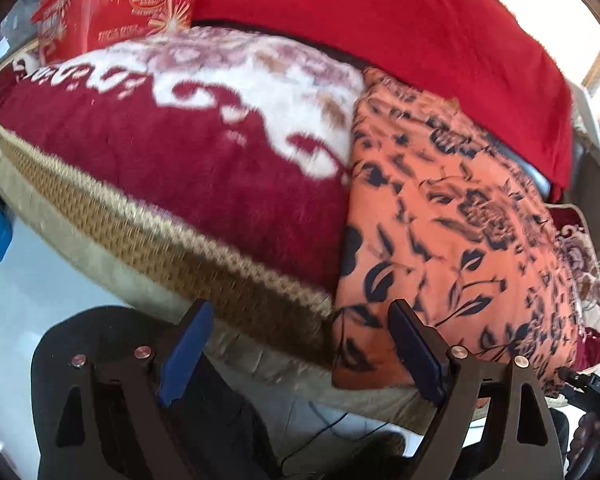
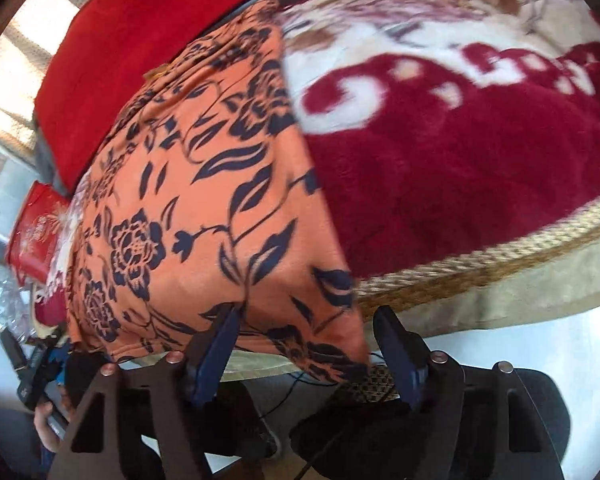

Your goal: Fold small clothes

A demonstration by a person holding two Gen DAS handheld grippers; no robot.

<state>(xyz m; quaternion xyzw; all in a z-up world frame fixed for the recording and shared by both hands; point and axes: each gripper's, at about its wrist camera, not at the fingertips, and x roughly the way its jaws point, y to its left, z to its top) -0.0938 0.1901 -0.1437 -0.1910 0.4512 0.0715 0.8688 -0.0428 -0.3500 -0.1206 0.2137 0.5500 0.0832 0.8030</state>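
An orange garment with dark blue flower print (image 1: 452,216) lies flat on a plush red and cream blanket (image 1: 188,152), its near corner hanging over the edge. It also shows in the right wrist view (image 2: 204,200). My left gripper (image 1: 300,312) is open and empty, just in front of the garment's near left corner. My right gripper (image 2: 308,320) is open, its jaws either side of the garment's near corner, its left finger (image 2: 220,336) touching the cloth.
The blanket (image 2: 460,168) has a woven tan border (image 1: 180,248) along the near edge. A bright red cloth (image 1: 400,24) lies behind the garment. A red printed box (image 1: 116,8) stands at the back left. Dark cables (image 2: 300,384) hang below the edge.
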